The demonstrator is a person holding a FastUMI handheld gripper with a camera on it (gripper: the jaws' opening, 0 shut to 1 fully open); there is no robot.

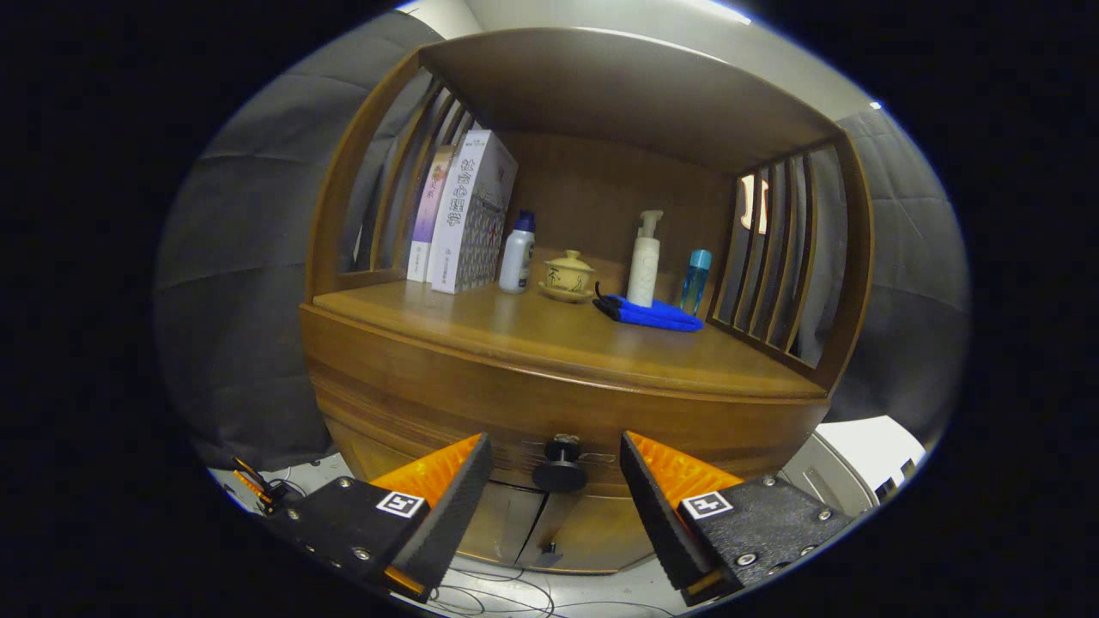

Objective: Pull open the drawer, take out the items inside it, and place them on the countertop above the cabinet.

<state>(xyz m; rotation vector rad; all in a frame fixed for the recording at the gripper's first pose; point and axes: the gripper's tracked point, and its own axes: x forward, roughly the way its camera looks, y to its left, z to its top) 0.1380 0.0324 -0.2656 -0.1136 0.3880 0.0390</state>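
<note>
— Wooden cabinet (446, 378), drawer (481, 421) closed: where's the gripper (556, 468)?

— Level, facing it, fingers spread wide apart, holding nothing.

— And the drawer knob (559, 468)?

— Dark, round, centred between the fingertips, touching neither. Above, the worktop (532, 335) carries books (459, 215), bottles (645, 257) and a blue cloth (657, 315).

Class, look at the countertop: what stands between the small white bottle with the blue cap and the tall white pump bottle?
In the gripper view, a lidded yellow cup on a saucer stands between the small white bottle and the pump bottle. The gripper is open, its fingers flanking the drawer knob.
</note>
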